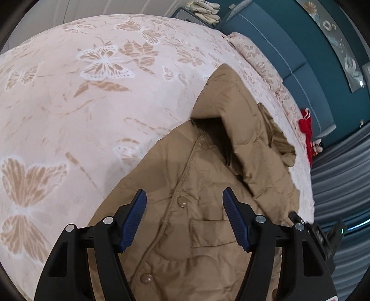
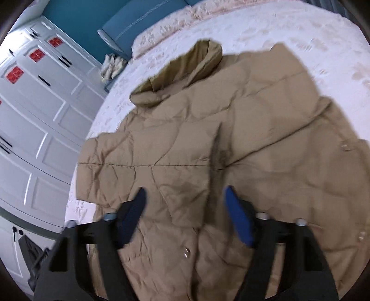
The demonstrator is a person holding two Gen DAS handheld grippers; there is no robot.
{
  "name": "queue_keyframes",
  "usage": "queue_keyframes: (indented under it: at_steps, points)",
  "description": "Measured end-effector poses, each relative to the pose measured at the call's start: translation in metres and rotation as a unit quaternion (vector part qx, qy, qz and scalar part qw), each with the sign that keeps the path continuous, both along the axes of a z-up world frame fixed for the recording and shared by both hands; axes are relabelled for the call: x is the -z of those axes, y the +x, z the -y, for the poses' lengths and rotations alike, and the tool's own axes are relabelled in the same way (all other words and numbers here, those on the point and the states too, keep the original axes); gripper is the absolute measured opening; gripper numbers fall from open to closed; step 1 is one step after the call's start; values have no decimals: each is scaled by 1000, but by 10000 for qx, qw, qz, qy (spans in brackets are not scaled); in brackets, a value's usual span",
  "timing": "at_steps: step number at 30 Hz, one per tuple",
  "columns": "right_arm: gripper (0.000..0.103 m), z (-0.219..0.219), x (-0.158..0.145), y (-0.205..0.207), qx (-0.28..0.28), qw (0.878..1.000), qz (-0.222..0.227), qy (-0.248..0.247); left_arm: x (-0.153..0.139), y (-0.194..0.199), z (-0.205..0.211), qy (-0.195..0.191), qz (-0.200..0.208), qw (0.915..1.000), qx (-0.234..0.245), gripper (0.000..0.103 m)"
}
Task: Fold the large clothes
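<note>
A tan quilted jacket point(image 1: 203, 185) lies spread on a bed, front up, with snap buttons and a chest pocket point(image 1: 210, 231). Its hood point(image 1: 231, 104) points toward the headboard. My left gripper point(image 1: 185, 199) is open and empty, hovering over the jacket's button line. In the right wrist view the jacket point(image 2: 208, 143) lies across the bed, hood point(image 2: 185, 74) at the far end, one sleeve point(image 2: 108, 162) out to the left. My right gripper point(image 2: 185, 199) is open and empty above the jacket's lower body. This view is motion-blurred.
The bed has a pale cover with butterfly prints point(image 1: 92, 97). A blue padded headboard point(image 1: 289, 53) and a red item point(image 1: 305, 129) are at the far side. White wardrobe doors point(image 2: 34, 115) stand left of the bed. Folded pale cloths point(image 1: 205, 9) sit on a nightstand.
</note>
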State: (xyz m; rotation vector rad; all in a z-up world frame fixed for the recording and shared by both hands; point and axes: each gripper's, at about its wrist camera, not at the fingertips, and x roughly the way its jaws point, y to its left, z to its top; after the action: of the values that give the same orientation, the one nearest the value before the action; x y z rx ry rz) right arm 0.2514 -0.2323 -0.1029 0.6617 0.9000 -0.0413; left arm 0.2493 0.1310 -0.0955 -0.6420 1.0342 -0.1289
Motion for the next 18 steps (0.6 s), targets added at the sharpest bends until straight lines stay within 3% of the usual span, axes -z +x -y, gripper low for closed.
queue_keyframes:
  at_steps: [1, 2, 3, 5, 7, 9, 11, 13, 14, 16, 18]
  points:
    - [41, -2, 2, 5, -45, 10000, -52, -12, 4, -2, -2, 25, -18, 10000, 15, 65]
    - [13, -3, 4, 10, -84, 9999, -107, -93, 8, 0, -2, 73, -46, 10000, 32, 65]
    - [1, -4, 0, 14, -170, 9996, -106, -203, 12, 1, -2, 130, -59, 9999, 46, 64]
    - [0, 0, -18, 17, -265, 9990, 141, -342, 13, 3, 0, 293, -50, 9995, 99, 64]
    - [0, 4, -56, 14, -264, 9924, 503, -1089, 10, 4, 3, 478, 18, 9988, 141, 64]
    - [0, 14, -96, 6, -102, 9761, 874, -1986, 1, 8, 9, 734, 191, 9969, 192, 64]
    - [0, 28, -112, 2, 84, 9612, 954, -2587, -7, 15, 17, 985, 330, 9942, 295, 64]
    - [0, 50, -104, 7, 270, 9472, 663, -3125, -12, 27, 31, 1325, 445, 9891, 452, 64]
    - [0, 64, -90, 14, 312, 9469, 418, -3172, -14, 35, 43, 1543, 505, 9849, 606, 64]
    - [0, 95, -49, 27, 289, 9644, -120, -2627, -14, 50, 62, 1953, 570, 9753, 858, 64]
    - [0, 105, -34, 27, 375, 9752, -172, -2176, -12, 68, 79, 2308, 645, 9647, 1093, 64]
